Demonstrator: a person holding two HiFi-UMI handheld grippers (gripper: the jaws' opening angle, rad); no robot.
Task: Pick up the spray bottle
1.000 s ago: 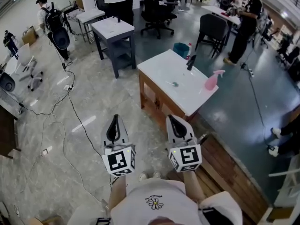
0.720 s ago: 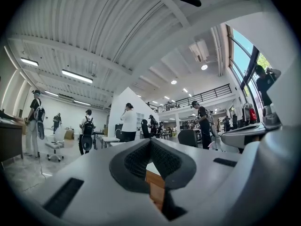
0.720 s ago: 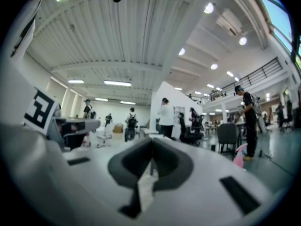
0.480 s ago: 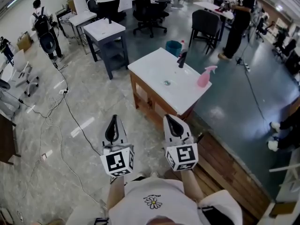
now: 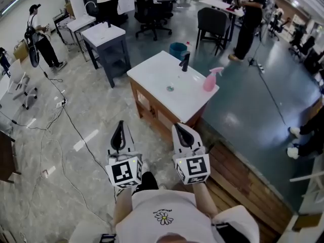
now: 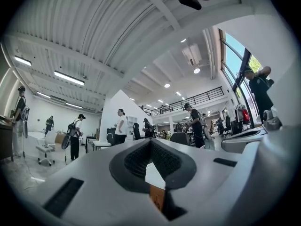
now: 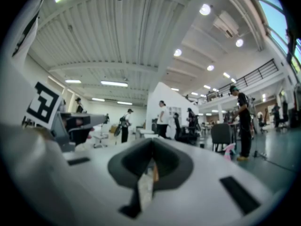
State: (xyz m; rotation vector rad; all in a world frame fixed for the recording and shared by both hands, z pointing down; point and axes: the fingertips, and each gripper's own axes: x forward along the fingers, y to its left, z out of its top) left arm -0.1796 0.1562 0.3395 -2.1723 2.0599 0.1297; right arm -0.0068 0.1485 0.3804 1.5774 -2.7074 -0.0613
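The pink spray bottle (image 5: 209, 80) stands upright at the right edge of a white-topped wooden cabinet table (image 5: 152, 75), some way ahead of both grippers. It also shows small in the right gripper view, as the spray bottle (image 7: 229, 150) at right. A black tap-like fixture (image 5: 185, 61) stands on the same top. My left gripper (image 5: 119, 135) and right gripper (image 5: 180, 134) are held side by side in front of the person's chest, pointing at the table. Both are shut with nothing in them. The left gripper (image 6: 150, 142) and right gripper (image 7: 151, 142) show their pads meeting.
A blue bin (image 5: 177, 49) sits behind the table. A dark side table (image 5: 104, 34) and black chairs (image 5: 211, 22) stand beyond it, with people around. Cables (image 5: 66, 120) trail over the floor at left. A wooden platform (image 5: 243, 181) runs along the right.
The person has walked toward the table: table and bottle now lie nearer and further left in the head view. Both grippers came along, still shut and side by side.
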